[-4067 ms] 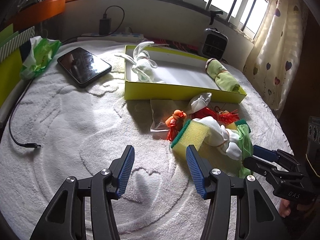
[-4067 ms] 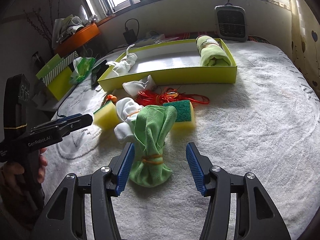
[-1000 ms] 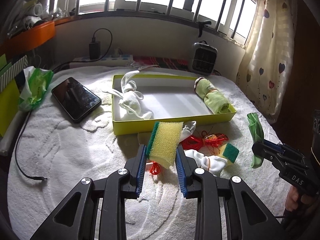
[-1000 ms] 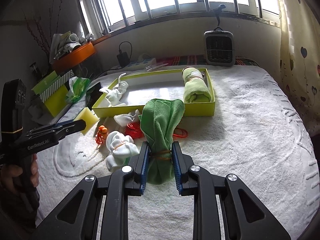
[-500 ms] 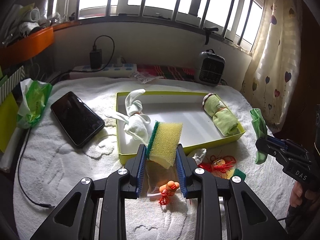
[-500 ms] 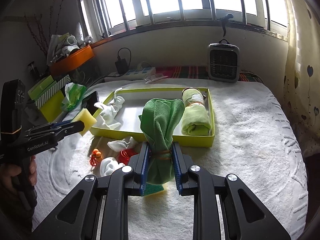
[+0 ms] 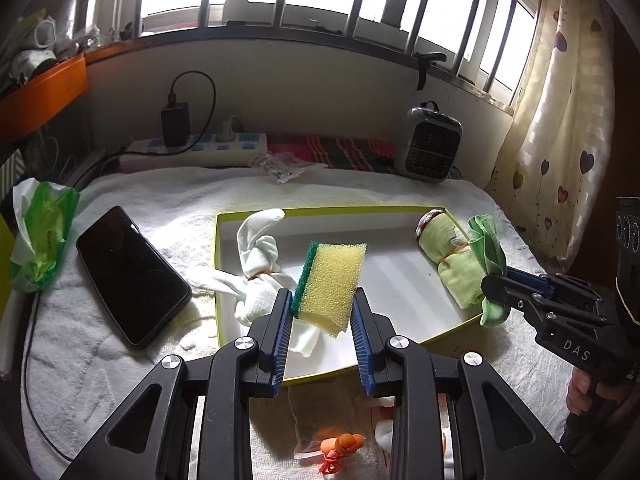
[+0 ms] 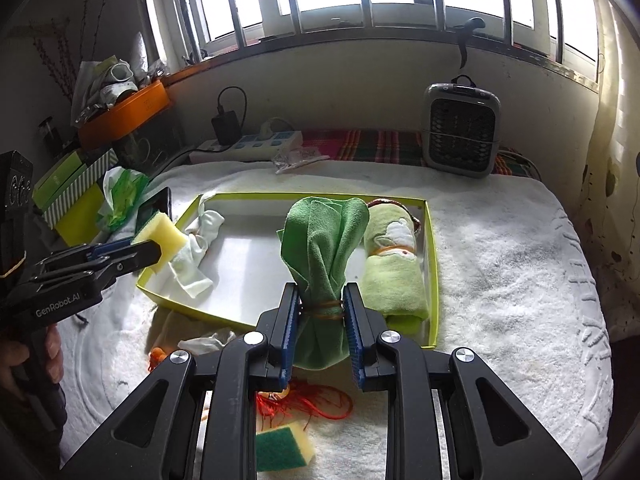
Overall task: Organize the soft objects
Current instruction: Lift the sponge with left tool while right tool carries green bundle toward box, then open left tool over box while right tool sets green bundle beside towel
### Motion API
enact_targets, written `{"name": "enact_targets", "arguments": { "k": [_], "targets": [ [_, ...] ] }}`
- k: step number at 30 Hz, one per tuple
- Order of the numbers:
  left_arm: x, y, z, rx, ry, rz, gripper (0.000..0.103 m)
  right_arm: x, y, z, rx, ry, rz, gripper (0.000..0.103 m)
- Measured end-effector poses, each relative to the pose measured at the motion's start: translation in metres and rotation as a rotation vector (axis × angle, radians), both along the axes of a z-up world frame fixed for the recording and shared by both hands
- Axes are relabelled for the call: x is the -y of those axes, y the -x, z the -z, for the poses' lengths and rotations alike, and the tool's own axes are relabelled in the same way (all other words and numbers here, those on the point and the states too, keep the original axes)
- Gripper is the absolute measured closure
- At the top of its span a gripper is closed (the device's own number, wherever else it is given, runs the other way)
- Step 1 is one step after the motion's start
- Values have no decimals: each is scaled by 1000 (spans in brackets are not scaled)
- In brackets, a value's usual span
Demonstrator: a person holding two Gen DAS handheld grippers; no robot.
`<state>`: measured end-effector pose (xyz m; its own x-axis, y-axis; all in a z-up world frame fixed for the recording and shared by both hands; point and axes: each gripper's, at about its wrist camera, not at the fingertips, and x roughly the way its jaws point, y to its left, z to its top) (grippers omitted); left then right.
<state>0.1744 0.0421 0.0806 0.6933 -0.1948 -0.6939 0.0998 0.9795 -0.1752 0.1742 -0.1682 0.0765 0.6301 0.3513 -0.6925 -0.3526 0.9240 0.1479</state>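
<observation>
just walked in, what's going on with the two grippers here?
A person is sorting soft items into the yellow-green box on a white towel. The left gripper is shut on a yellow sponge, held above the box near the white knotted cloth inside. The right gripper is shut on a green cloth bundle, over the box beside the rolled light-green towel. Another sponge and red string are outside the box.

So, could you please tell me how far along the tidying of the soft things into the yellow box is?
Done: a knotted white cloth and a rolled pale-green towel lie in the yellow box. In hand: the left tool holds a yellow sponge and the right tool a tied green cloth, both over the box. Left: a second sponge, red string and small white cloths on the towel-covered surface.
</observation>
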Motion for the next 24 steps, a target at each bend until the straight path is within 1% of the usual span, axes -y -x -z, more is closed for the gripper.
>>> {"name": "enact_targets", "arguments": {
  "k": [13,19,24],
  "targets": [
    [8,-42,24,-58,-12,1,76,-9,-51,24,-81,55,4,80],
    [9,-51,34,-78,-19,3,76,-14,-62,32,-96,76,-2,80],
    [12,-53,37,-75,-35,5,76,-19,-65,35,-90,99,-5,80]
  ]
}}
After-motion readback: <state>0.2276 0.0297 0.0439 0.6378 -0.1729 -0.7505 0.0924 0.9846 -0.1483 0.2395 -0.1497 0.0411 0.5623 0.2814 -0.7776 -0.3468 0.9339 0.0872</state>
